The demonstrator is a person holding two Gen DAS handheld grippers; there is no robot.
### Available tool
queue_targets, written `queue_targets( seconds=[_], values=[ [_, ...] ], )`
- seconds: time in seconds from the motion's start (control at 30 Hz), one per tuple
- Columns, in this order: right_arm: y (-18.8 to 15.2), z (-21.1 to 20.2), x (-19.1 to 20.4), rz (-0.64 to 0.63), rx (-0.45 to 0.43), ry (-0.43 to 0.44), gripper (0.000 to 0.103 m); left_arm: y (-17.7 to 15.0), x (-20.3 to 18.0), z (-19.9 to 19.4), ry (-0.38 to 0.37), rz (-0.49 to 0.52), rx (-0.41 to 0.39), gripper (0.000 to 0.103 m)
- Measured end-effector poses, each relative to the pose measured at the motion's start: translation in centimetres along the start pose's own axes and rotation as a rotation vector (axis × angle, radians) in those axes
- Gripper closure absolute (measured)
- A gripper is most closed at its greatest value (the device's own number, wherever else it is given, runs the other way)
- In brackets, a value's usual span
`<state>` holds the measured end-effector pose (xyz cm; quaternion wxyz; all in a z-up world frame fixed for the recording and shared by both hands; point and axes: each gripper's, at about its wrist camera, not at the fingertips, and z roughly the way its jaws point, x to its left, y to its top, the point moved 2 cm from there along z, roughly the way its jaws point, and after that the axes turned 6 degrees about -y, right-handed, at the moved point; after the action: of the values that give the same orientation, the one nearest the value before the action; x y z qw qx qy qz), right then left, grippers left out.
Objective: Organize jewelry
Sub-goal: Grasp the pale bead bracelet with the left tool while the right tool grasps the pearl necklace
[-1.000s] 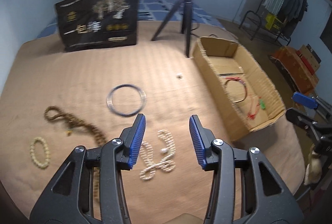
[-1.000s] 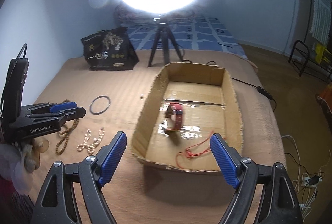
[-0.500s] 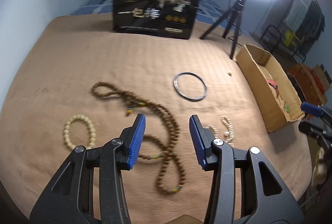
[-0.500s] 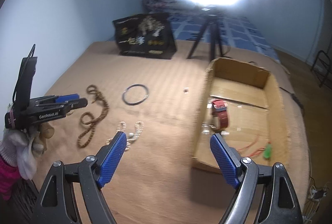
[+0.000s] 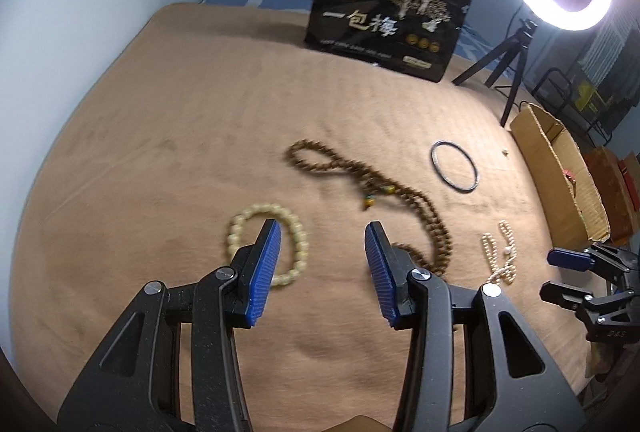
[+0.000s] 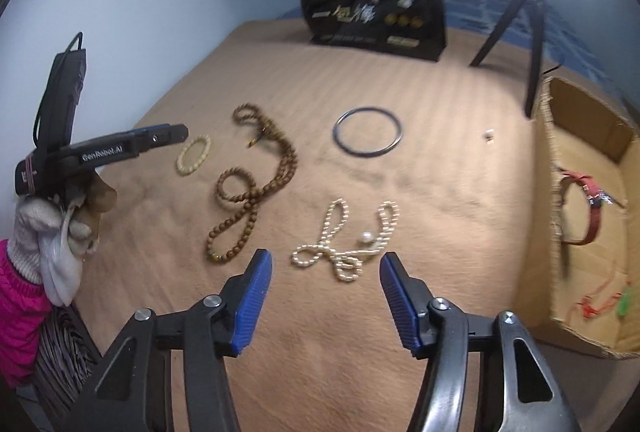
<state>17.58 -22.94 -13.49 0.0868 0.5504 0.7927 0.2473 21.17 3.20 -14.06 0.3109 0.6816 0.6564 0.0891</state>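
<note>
A tan blanket (image 5: 168, 136) is being used as the work surface, and the jewelry is being shown spread over it. The left gripper (image 5: 323, 232) is being held partly spread with nothing between its blue pads, tilted down over the blanket. Its left pad (image 5: 262, 272) is being seen in front of the pale bead bracelet (image 5: 240, 228), which is lying flat; contact cannot be told. Just right of that bracelet, the brown bead necklace (image 5: 420, 204) is lying in a loose loop, and beyond it the dark bangle (image 5: 455, 166) is lying flat. The pearl necklace (image 5: 500, 252) is lying near the right gripper (image 5: 554, 274), which is being seen at the right edge of the left view.

In the right view, the right gripper (image 6: 326, 260) is being held spread and empty; its jaws have just been closing, and nothing is caught between them. The pearl necklace (image 6: 344, 244) is lying just beyond its fingertips, apart from them. The brown bead necklace (image 6: 256, 184) is lying left of the pearls, the pale bead bracelet (image 6: 194, 155) further left, and the bangle (image 6: 368, 130) behind. The left gripper (image 6: 182, 134) is being held by a gloved hand (image 6: 48, 224) near the pale bracelet. A cardboard box (image 6: 532, 224) is standing at the right, and a red watch (image 6: 588, 208) and a red cord (image 6: 600, 296) are lying inside it.
</note>
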Motion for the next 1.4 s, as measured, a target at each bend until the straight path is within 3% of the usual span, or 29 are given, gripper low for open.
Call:
queue_targets(
  seconds=[0.33,0.73,1.03,1.27,1.4],
  values=[
    [0.0,2.9,1.0,-0.049,0.066,0.005,0.056,-0.8,4.1,2.3,0.021,-0.104,0.060,0.058],
    [0.6,4.4,2.0,-0.112,0.080,-0.013,0.058,-1.0,5.4,3.9,0.038,-0.147,0.085,0.059],
    [1.1,6.3,2.4,-0.186,0.111,-0.080,0.058,-1.2,5.5,4.5,0.048,-0.138,0.086,0.068],
    [1.0,6.8,2.8,-0.222,0.116,-0.101,0.059,-1.0,5.7,4.7,0.079,-0.138,0.072,0.091],
    [1.0,6.7,2.7,-0.218,0.120,-0.109,0.075,-1.0,6.0,4.7,0.079,-0.145,0.070,0.096]
  ],
)
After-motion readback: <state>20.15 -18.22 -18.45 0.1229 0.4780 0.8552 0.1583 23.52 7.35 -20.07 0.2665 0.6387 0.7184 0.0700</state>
